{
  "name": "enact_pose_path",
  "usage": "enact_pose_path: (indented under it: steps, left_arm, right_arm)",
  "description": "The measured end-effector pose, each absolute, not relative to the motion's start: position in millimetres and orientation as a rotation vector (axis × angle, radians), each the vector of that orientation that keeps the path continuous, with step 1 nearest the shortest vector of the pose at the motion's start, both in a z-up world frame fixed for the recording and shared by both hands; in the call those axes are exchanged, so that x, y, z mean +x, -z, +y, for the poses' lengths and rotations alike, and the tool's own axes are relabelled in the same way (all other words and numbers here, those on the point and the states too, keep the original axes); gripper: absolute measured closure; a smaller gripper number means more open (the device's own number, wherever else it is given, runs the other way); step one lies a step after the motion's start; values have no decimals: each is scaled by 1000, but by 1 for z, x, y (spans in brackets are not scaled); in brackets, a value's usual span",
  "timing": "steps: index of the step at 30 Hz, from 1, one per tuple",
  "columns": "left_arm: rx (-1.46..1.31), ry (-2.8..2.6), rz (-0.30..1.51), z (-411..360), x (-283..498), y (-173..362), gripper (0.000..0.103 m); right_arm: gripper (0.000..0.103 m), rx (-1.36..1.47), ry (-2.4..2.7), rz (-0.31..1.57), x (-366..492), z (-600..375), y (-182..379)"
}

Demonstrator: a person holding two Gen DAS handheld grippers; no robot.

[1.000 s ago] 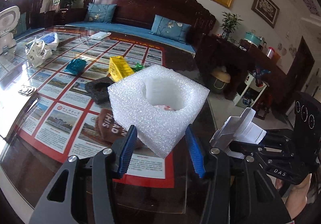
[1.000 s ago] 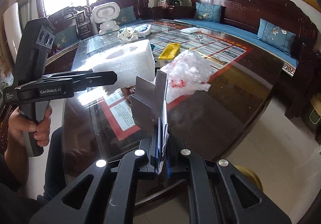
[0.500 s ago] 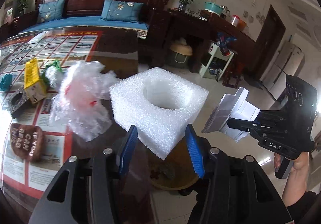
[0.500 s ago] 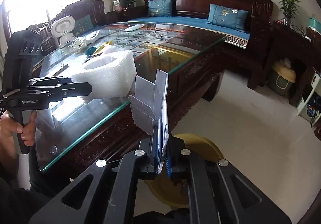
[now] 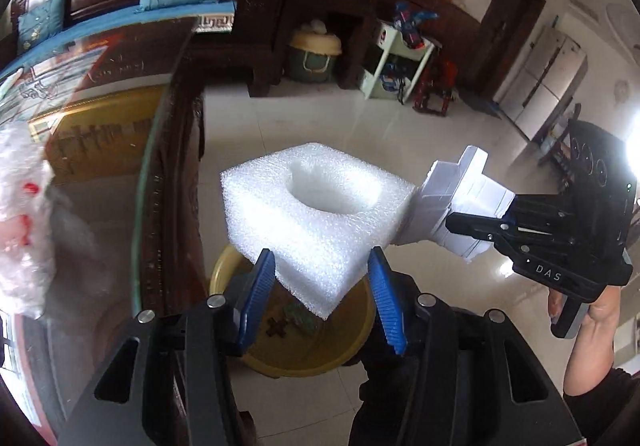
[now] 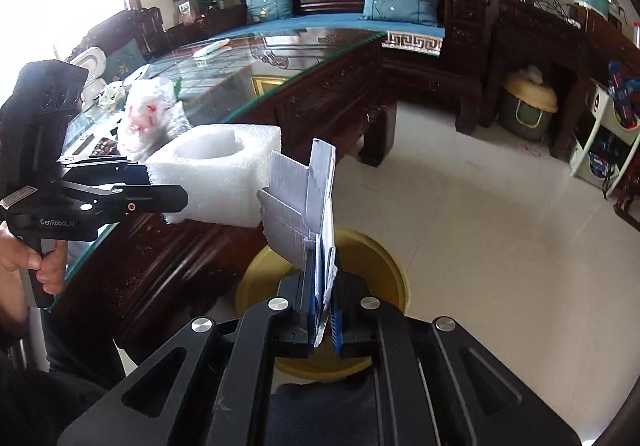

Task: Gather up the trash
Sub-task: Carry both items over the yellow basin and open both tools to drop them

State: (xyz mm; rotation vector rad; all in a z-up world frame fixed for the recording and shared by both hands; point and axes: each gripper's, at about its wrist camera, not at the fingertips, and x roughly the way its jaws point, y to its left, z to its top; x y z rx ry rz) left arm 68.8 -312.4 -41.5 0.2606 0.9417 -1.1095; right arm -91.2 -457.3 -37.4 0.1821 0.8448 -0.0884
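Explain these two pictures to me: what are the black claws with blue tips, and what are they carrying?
No robot here: a person holds a hand-gripped pincer tool in each hand, and each tool carries a wide-angle camera looking along its two fingers. One picture is from the left tool, the other from the right.

The left gripper squeezes a white foam block with a round hollow. The right gripper is shut on a piece of folded white cardboard. Each tool shows in the other's picture, with the hand around its handle.

Both hang over a yellow basin on the tiled floor, beside a glass-topped table. A crumpled plastic bag lies on the table.
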Motion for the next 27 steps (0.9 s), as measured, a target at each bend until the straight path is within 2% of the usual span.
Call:
enact_pose_path:
  steps: [14, 27]
  left_arm:
    - [400, 1067, 1045, -367, 82, 89, 54]
    - [401, 1049, 1046, -359, 88, 89, 54]
  right_arm:
    - [96, 257, 93, 923, -83, -490, 84]
    - [96, 234, 41, 977, -56, -483, 95]
